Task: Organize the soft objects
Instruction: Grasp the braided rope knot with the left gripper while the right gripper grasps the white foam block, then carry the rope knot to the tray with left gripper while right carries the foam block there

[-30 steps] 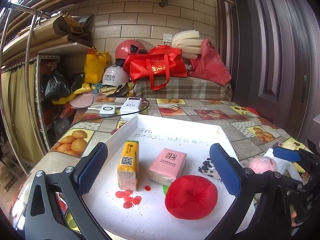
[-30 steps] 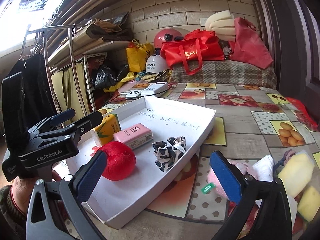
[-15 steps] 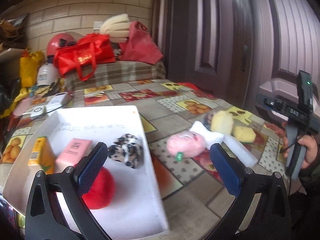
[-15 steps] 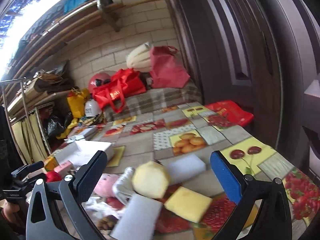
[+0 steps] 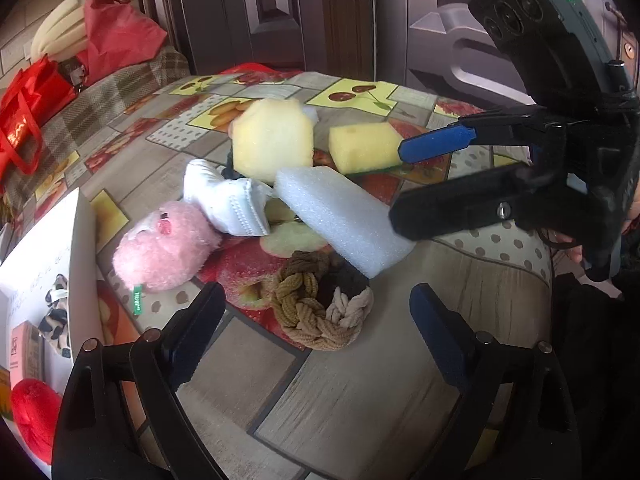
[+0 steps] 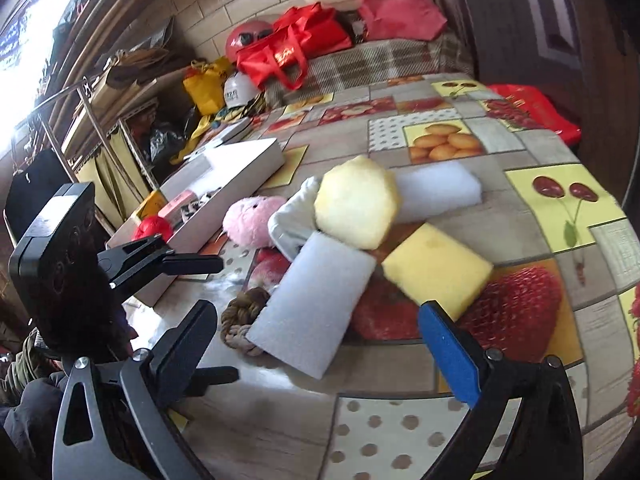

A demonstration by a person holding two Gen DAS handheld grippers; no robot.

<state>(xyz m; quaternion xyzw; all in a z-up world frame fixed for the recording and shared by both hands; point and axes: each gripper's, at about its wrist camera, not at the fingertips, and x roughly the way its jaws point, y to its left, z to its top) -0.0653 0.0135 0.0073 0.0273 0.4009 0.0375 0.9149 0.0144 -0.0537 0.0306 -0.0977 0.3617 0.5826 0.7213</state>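
Note:
A pile of soft things lies on the fruit-print table: a pink plush (image 5: pixel 160 250), a white mask (image 5: pixel 230 204), a white foam block (image 5: pixel 342 218), a yellow hexagon sponge (image 5: pixel 272 144), a yellow sponge block (image 5: pixel 366 148) and braided hair ties (image 5: pixel 320 306). My left gripper (image 5: pixel 314 340) is open and empty, just in front of the hair ties. My right gripper (image 6: pixel 320 344) is open and empty, above the near end of the white foam block (image 6: pixel 316 304). It also shows in the left wrist view (image 5: pixel 408 180). The white tray (image 6: pixel 236 168) holds a red ball (image 6: pixel 154 227) and other items.
A second white foam block (image 6: pixel 438 190) lies behind the hexagon sponge (image 6: pixel 356 208). Red bags (image 6: pixel 296 46) and helmets sit on a checked cloth at the far end. A metal shelf rack (image 6: pixel 104 120) stands at the left. The table edge is near both grippers.
Both grippers have swung from the tray to the pile of soft objects on the table and come down close to it. Both stay open and empty.

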